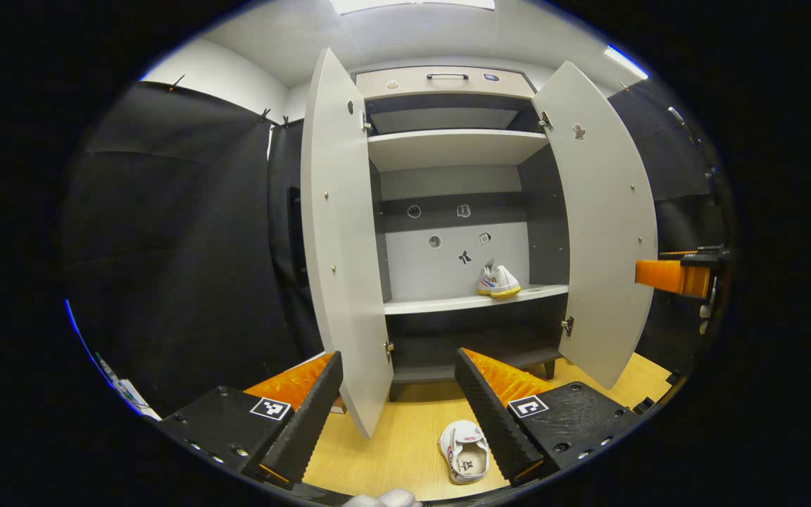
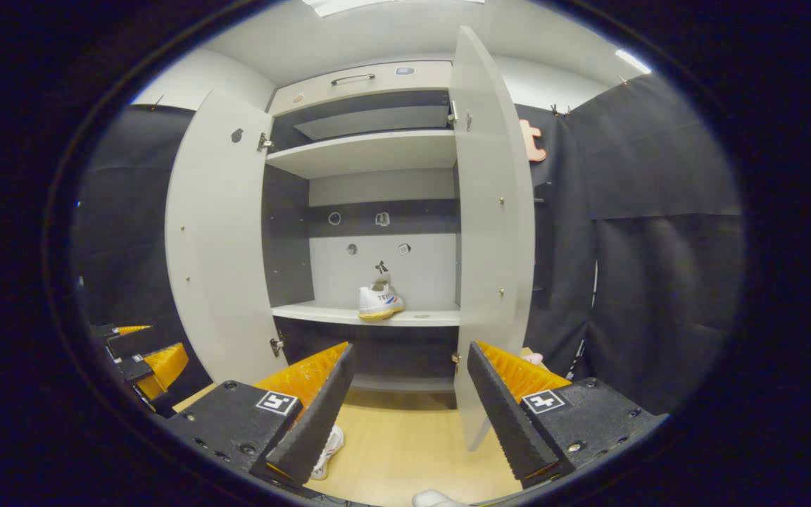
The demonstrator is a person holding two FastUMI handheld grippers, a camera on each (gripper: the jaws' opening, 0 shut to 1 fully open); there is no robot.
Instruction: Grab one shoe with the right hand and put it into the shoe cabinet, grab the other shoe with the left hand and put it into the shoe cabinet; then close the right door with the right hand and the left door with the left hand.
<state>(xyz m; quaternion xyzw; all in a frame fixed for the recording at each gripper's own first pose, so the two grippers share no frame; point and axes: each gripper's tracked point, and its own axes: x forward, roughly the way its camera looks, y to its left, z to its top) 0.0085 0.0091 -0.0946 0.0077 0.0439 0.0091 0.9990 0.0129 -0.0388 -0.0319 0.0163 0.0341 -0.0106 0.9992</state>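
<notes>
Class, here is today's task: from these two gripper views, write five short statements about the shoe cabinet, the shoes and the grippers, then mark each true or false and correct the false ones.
1. Both cabinet doors, the left door and the right door, stand open. True.
2. One shoe on the shelf sits on the cabinet's lower shelf. True.
3. The shoe on the floor is already inside the cabinet. False: it lies on the wooden floor in front of the cabinet.
4. The left gripper is shut on a shoe. False: its fingers are apart and hold nothing.
5. The right gripper is open and empty. True.
</notes>
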